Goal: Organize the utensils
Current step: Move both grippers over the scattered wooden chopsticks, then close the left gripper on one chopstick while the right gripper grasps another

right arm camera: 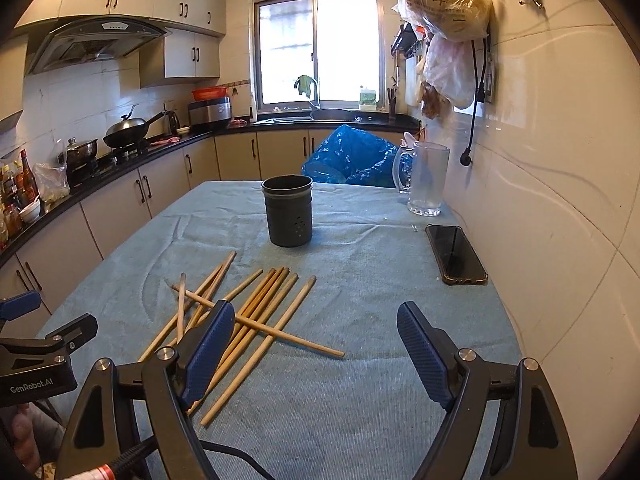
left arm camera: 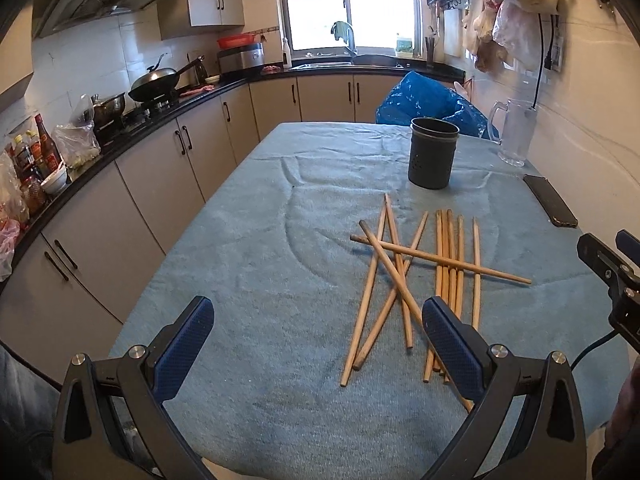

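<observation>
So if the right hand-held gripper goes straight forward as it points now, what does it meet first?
Probably bare blue cloth: the open right hand-held gripper points between the chopsticks and phone. Farther on, perhaps the dark holder; depth is unclear.

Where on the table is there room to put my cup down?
The left half of the blue cloth, between the counter side and the chopsticks, is bare. So is the patch between the chopsticks and the phone. The wall side is crowded: the dark holder, glass pitcher and phone.
</observation>
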The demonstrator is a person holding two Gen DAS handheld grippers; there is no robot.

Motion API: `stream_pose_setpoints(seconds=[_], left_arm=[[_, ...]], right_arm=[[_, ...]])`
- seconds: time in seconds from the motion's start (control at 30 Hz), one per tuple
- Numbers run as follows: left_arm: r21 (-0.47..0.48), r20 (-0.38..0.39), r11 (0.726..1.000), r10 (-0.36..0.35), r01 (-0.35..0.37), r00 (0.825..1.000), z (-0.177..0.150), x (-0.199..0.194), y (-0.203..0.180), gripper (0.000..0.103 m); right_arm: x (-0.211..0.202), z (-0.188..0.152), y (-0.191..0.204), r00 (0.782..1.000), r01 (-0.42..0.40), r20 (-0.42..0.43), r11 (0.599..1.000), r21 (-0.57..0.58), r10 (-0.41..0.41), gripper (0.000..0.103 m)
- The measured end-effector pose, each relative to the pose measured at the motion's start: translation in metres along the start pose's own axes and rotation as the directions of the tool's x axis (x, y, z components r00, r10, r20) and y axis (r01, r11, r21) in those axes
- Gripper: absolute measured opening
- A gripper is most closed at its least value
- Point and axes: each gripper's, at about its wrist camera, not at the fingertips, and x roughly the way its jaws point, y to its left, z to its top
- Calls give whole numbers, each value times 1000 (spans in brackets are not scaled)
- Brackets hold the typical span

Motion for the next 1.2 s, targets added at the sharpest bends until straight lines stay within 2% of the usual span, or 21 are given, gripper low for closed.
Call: stream_pose_setpoints(seconds=[0.43,0.57,0.83,0.97,1.03,1.2], left_arm=[[-24,-32,999,-23,22,999,-6,9,7,103],[-41,-45,998,-50,48,998,-2,18,14,103],[-51,-53,998,-50,48,997,16,51,34,103],[-83,-94,990,-123,116,988,26,72,37,103],[-108,-110,982,-168,157,980,31,80,34,101],[-147,-163,956,-277,255,947,42,103,18,88]], right_arm=[[5,-6,3,999,-9,-31,1000,2,9,87],[9,-7,6,1000,-14,-28,1000,-6,14,87],[49,0,-1,989,-102,-112,994,-28,98,87],[76,2,0,973,-162,-173,985,-52,151,87],[88,3,3,960,-207,-205,977,-55,192,83],[125,7,18,901,-348,-308,933,-94,305,62]])
